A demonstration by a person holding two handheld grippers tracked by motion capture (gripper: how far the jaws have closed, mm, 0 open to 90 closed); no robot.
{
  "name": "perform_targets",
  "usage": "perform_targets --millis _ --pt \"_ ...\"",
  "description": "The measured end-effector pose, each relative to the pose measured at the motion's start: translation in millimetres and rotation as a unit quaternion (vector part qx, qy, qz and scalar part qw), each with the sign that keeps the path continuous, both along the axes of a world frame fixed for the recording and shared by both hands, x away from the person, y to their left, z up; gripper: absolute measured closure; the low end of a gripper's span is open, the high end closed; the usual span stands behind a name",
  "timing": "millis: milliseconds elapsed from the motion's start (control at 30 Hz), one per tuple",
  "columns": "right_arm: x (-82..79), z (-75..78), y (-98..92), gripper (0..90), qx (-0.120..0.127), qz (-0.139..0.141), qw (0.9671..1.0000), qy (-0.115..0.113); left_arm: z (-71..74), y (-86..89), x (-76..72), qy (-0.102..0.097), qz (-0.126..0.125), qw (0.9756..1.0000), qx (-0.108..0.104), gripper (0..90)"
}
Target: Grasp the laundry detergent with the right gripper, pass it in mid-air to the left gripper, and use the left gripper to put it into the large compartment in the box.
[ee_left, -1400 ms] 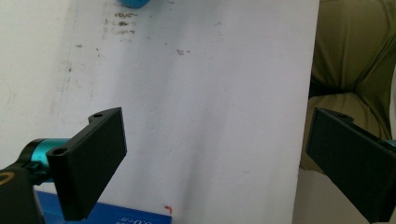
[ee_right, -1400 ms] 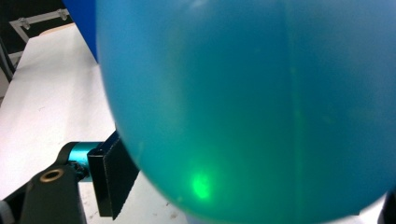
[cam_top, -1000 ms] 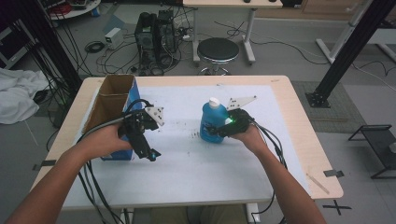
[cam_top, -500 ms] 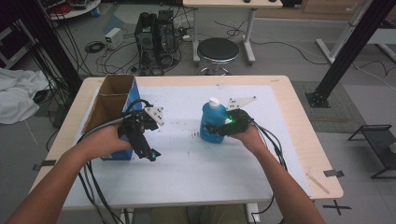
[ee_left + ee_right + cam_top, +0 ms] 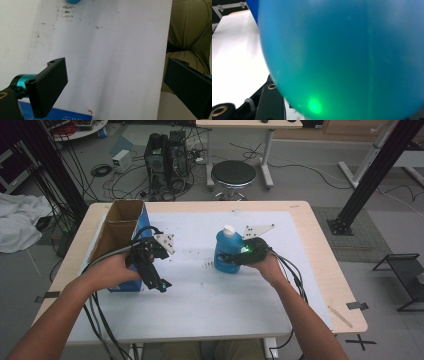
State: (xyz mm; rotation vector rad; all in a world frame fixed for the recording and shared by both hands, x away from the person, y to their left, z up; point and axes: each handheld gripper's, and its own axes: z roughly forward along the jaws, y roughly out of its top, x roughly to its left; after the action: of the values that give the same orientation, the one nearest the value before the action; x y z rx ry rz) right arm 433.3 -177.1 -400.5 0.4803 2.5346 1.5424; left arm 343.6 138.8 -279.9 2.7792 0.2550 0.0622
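A: Nearest the viewer, where does the left gripper (image 5: 161, 285) stand, and how are its jaws?

B: It hangs over the white table sheet (image 5: 200, 295) beside the blue cardboard box (image 5: 131, 236). Its flat black matte jaws stand wide apart with nothing between them, pointing down toward the near edge.

A: And the right gripper (image 5: 226, 258)?

B: It has just been closing, and now it clamps the blue bottle (image 5: 226, 251) from the bottle's right side, low on the body. The bottle stands upright mid-table, long axis vertical, white cap (image 5: 229, 229) on top. The right hand is on it; the left is well apart.

A: What is the bottle made of?

B: Smooth, rounded, translucent blue plastic (the gripper's green lamp glows through the wall (image 5: 314, 106)). Probably slippery, so a lift would likely need to stay vertical.

A: Farther off?

B: The box, open-topped with brown inner walls, at the table's left; beyond the table, a round black stool (image 5: 233, 173).
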Motion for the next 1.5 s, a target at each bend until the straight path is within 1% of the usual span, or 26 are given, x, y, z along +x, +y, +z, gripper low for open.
perform_targets --millis 33,67,200,233,267,300,333,400,467,500,533,567,600,633,700,733,767,833,967,1000,1067,1133,1167,1267,1400,1500 --pt "-1.3 2.5 0.3 43.3 0.002 0.005 1.0000 0.000 -0.2 0.0 0.4 -0.002 -0.001 1.0000 -0.006 5.2" --pt "-2.2 4.7 0.2 43.3 0.007 0.007 1.0000 0.001 1.5 -0.3 0.9 -0.003 -0.004 1.0000 0.001 5.2" --pt "-5.1 12.8 -2.1 43.4 0.013 0.011 0.9998 0.002 3.6 -2.1 0.8 -0.006 -0.003 1.0000 -0.003 5.2" --pt "-7.7 17.8 -5.2 43.4 0.011 0.013 0.9998 0.004 3.8 -3.5 -0.8 -0.004 0.007 0.9999 -0.013 5.2" --pt "-7.7 17.8 -5.2 43.4 0.011 0.013 0.9998 0.004 6.5 -3.7 0.7 -0.008 -0.008 0.9999 -0.001 5.2" --pt "-8.3 20.0 -7.3 43.4 0.009 0.015 0.9998 0.003 7.7 -4.9 0.2 -0.006 -0.006 1.0000 -0.005 5.2" --pt "-11.5 24.5 -11.1 43.4 0.004 0.016 0.9999 0.003 9.1 -5.3 1.0 -0.008 -0.012 0.9999 0.000 5.2" --pt "-13.1 27.0 -12.7 43.4 0.002 0.016 0.9999 -0.001 10.7 -7.4 0.3 -0.011 -0.011 0.9999 -0.007 5.2" --pt "-18.9 35.4 -18.7 43.3 -0.003 0.023 0.9997 -0.003 13.2 -9.8 -0.1 -0.012 -0.010 0.9999 -0.006 5.2" --pt "-18.9 35.4 -18.7 43.3 -0.003 0.023 0.9997 -0.003 13.1 -11.8 -2.2 -0.009 0.002 0.9998 -0.017 5.2" --pt "-20.8 38.0 -20.4 43.3 -0.004 0.025 0.9997 -0.003 15.8 -12.7 -1.2 -0.011 -0.010 0.9999 -0.009 5.2" --pt "-22.8 40.8 -22.3 43.3 -0.004 0.027 0.9996 -0.005 16.0 -14.6 -2.6 -0.010 -0.001 0.9998 -0.019 5.2" --pt "-25.1 43.6 -23.8 43.3 -0.004 0.030 0.9995 -0.005 18.2 -15.8 -2.0 -0.013 -0.008 0.9998 -0.013 5.2" --pt "-30.1 48.8 -27.0 43.3 -0.005 0.034 0.9994 -0.005 20.1 -19.1 -2.7 -0.011 -0.006 0.9998 -0.016 5.2" --pt "-32.6 51.1 -28.5 43.3 -0.005 0.038 0.9992 -0.006 21.9 -20.7 -2.0 -0.013 -0.011 0.9998 -0.011 5.2" --pt "-38.1 55.4 -30.2 43.2 -0.006 0.045 0.9990 -0.006 22.1 -23.0 -2.9 -0.012 -0.003 0.9998 -0.018 5.2" --pt "-40.8 57.6 -31.4 43.3 -0.009 0.049 0.9988 -0.004 25.8 -26.4 -1.4 -0.015 -0.013 0.9997 -0.012 5.2" --pt "-45.9 60.9 -32.4 43.2 -0.012 0.058 0.9982 -0.003 27.7 -28.2 -0.8 -0.013 -0.014 0.9998 -0.011 5.2" --pt "-56.2 64.7 -32.5 43.2 -0.025 0.079 0.9966 0.003 32.9 -35.9 1.0 -0.013 -0.019 0.9997 -0.011 5.2" --pt "-56.2 64.7 -32.5 43.2 -0.025 0.079 0.9966 0.003 34.0 -37.8 1.2 -0.014 -0.020 0.9996 -0.010 5.2" --pt "-61.6 66.2 -30.9 43.3 -0.026 0.098 0.9949 0.000 37.2 -43.4 1.8 -0.011 -0.025 0.9996 -0.005 5.2" --pt "-63.4 67.0 -30.2 43.3 -0.023 0.101 0.9946 -0.001 38.5 -46.1 2.0 -0.012 -0.028 0.9995 -0.004 5.2" --pt "-67.0 68.5 -29.4 43.3 -0.025 0.109 0.9936 0.010 39.0 -47.4 1.7 -0.013 -0.026 0.9996 -0.006 5.2" --pt "-71.2 69.2 -25.4 43.3 -0.022 0.122 0.9923 0.003 42.3 -52.2 1.5 -0.012 -0.032 0.9994 -0.006 5.2" --pt "-74.2 69.1 -21.3 43.3 -0.024 0.127 0.9915 0.009 46.9 -58.8 2.2 -0.013 -0.039 0.9991 -0.002 5.2" --pt "-74.5 68.0 -17.3 43.3 -0.026 0.136 0.9904 0.005 51.9 -63.0 2.7 -0.014 -0.042 0.9990 -0.004 5.2"
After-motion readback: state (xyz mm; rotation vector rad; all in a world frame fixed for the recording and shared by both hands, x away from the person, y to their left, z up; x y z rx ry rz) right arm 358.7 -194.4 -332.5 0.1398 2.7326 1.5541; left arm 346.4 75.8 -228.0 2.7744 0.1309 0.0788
